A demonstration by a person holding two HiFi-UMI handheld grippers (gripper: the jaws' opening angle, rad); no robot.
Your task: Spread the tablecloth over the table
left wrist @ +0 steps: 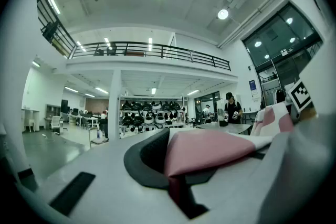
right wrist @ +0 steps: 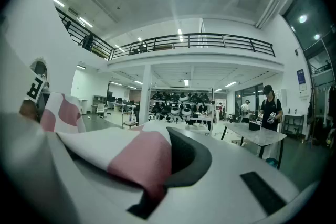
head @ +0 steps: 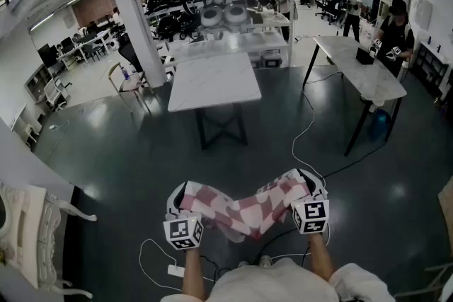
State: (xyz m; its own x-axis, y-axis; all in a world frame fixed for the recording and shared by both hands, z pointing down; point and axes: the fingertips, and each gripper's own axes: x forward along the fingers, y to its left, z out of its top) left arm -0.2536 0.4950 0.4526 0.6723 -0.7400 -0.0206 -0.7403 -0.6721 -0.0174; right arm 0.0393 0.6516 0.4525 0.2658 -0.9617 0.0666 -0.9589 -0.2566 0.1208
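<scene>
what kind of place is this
Probably an open lab or workshop hall: a white table on a dark polished floor, shelves of round black and white gear, and a railed mezzanine.

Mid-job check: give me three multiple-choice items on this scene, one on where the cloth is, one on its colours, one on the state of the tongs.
1. Where is the cloth relative to the table?
A. Spread flat over it
B. Held in the air, short of it
C. Draped over its far edge

2. What colours is the cloth?
A. Pink and white checks
B. Plain blue
C. Green stripes

3. What state are the left tongs and right tongs in?
A. Both open
B. Both shut on the cloth
C. Only the left shut

Answers:
1 B: the head view shows it slung between the tongs, with the table farther ahead.
2 A: pink and white squares show in every view.
3 B: each gripper view shows cloth pinched between closed jaws.
</scene>
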